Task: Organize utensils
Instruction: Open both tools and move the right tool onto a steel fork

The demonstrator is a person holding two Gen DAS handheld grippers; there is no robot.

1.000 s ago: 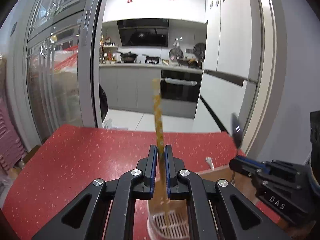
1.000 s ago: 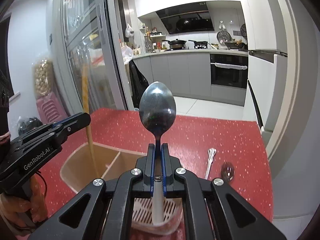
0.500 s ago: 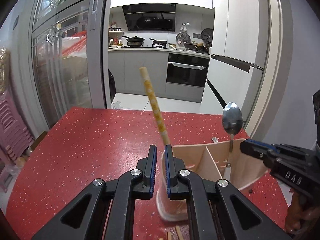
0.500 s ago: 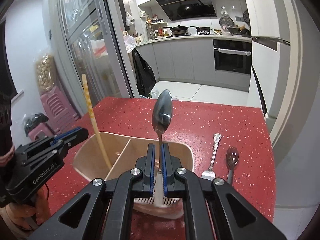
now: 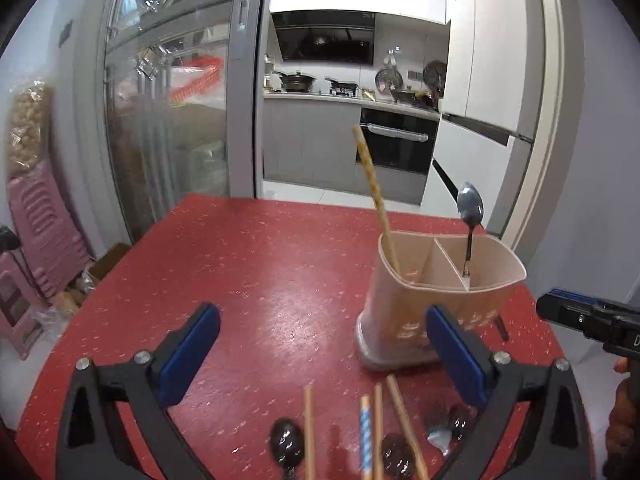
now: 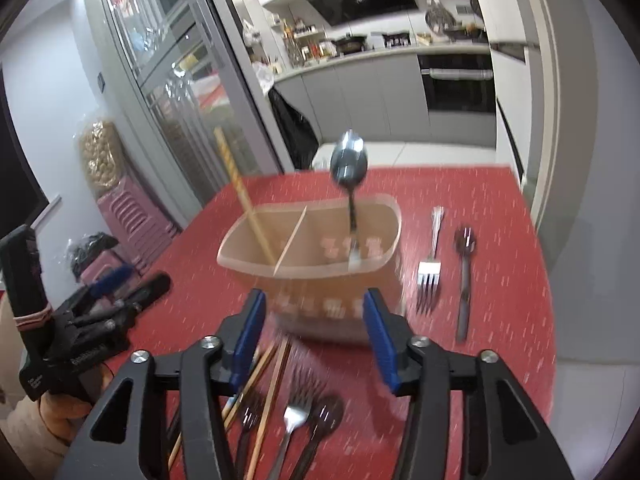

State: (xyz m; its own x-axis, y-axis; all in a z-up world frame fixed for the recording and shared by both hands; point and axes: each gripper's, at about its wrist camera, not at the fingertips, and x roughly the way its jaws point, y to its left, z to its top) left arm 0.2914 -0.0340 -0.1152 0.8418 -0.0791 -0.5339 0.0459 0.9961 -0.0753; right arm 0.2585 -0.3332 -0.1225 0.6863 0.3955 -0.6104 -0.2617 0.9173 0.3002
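Observation:
A beige two-compartment utensil holder [image 5: 400, 308] [image 6: 316, 271] stands on the red table [image 5: 260, 272]. A yellow patterned chopstick [image 5: 376, 200] [image 6: 236, 184] leans in its left compartment and a metal spoon [image 5: 470, 208] [image 6: 349, 160] stands in its right one. My left gripper [image 5: 320, 320] is pulled back from the holder, its jaws opening wide with nothing between them. My right gripper [image 6: 314, 304] is also short of the holder, jaws opening and empty. Loose chopsticks [image 5: 308, 420] [image 6: 264, 376], dark spoons [image 5: 286, 444] [image 6: 328, 412] and a fork [image 6: 296, 416] lie on the table under the grippers.
A second fork [image 6: 430, 268] and a dark spoon [image 6: 464, 272] lie right of the holder. The table's far edge faces a kitchen doorway; glass sliding doors and pink stools [image 5: 36, 232] stand at the left. A hand holds each gripper at the frame edges.
Both grippers have let go: the chopstick and the spoon now stand free in the holder. Both grippers drew back, bringing the loose utensils at the near side into view.

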